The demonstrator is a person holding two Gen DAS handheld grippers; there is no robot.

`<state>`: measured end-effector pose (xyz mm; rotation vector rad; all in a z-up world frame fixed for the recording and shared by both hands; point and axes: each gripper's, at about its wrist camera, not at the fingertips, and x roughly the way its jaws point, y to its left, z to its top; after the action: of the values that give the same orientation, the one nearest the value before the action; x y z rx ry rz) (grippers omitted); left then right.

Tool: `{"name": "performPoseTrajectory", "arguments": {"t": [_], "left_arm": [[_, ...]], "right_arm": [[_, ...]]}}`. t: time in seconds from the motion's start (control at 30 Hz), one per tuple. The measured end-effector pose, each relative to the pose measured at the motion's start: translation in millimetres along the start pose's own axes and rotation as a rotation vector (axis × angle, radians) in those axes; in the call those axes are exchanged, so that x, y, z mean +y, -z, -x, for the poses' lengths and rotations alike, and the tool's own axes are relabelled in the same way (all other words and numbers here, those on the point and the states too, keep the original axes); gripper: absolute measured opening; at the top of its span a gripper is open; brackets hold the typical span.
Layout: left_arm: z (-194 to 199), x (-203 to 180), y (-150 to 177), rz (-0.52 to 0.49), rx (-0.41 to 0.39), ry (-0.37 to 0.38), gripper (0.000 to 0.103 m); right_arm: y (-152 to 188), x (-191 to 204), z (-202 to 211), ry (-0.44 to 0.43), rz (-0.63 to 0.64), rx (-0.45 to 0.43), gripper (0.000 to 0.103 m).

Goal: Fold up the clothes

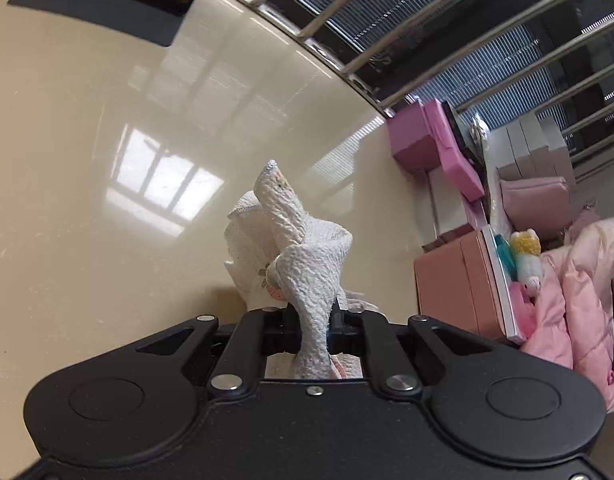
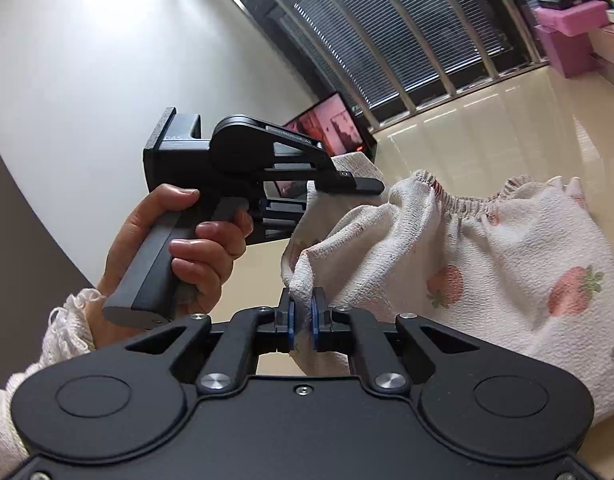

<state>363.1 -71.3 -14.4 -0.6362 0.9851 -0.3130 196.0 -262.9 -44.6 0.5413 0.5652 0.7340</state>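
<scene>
My right gripper [image 2: 302,320] and left gripper [image 1: 313,320] clench the strawberry-print garment [image 2: 507,256].
Held off the counter [image 1: 107,200], lower-centre frame, probably to spread it.

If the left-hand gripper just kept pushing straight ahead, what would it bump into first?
Apart from the white garment already pinched in the left gripper, probably the glossy beige table beyond it; depth is hard to judge.

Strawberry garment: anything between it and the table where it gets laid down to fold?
Nothing visible. The left gripper and right gripper are each shut on the strawberry garment. The glossy table beside it looks bare; the pink boxes sit off at its far edge.
</scene>
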Motion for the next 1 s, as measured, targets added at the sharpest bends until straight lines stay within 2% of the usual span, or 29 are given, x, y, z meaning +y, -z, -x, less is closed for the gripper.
{"name": "performPoseTrajectory", "arguments": {"t": [0.17, 0.23, 0.33, 0.4, 0.5, 0.57, 0.63, 0.73, 0.9, 0.97, 1.0], "left_arm": [[-42, -73, 13, -0.096, 0.072, -0.022, 0.010], [-64, -97, 27, -0.175, 0.102, -0.062, 0.010], [-101, -125, 47, -0.277, 0.156, -0.124, 0.011], [-126, -133, 57, -0.297, 0.197, -0.121, 0.013], [-155, -141, 72, -0.418, 0.272, -0.048, 0.032], [-163, -143, 79, -0.472, 0.290, -0.029, 0.043], [-164, -141, 79, -0.467, 0.264, -0.030, 0.049], [-161, -135, 71, -0.438, 0.213, 0.016, 0.058], [-156, -134, 56, -0.427, 0.124, 0.015, 0.059], [-144, -135, 51, -0.417, 0.086, 0.033, 0.065], [-137, -137, 50, -0.412, 0.069, 0.050, 0.067]], "right_arm": [[11, -39, 46, 0.022, -0.173, -0.139, 0.007], [19, -55, 62, 0.058, -0.220, -0.181, 0.007], [33, -78, 72, 0.120, -0.284, -0.184, 0.008], [40, -92, 75, 0.165, -0.309, -0.188, 0.008], [49, -106, 76, 0.215, -0.330, -0.181, 0.008], [54, -112, 74, 0.248, -0.333, -0.162, 0.008], [59, -118, 72, 0.276, -0.337, -0.143, 0.010], [67, -125, 71, 0.279, -0.355, -0.128, 0.011], [67, -122, 65, 0.285, -0.336, -0.111, 0.012], [68, -121, 67, 0.272, -0.334, -0.114, 0.019], [67, -122, 68, 0.260, -0.337, -0.122, 0.029]]}}
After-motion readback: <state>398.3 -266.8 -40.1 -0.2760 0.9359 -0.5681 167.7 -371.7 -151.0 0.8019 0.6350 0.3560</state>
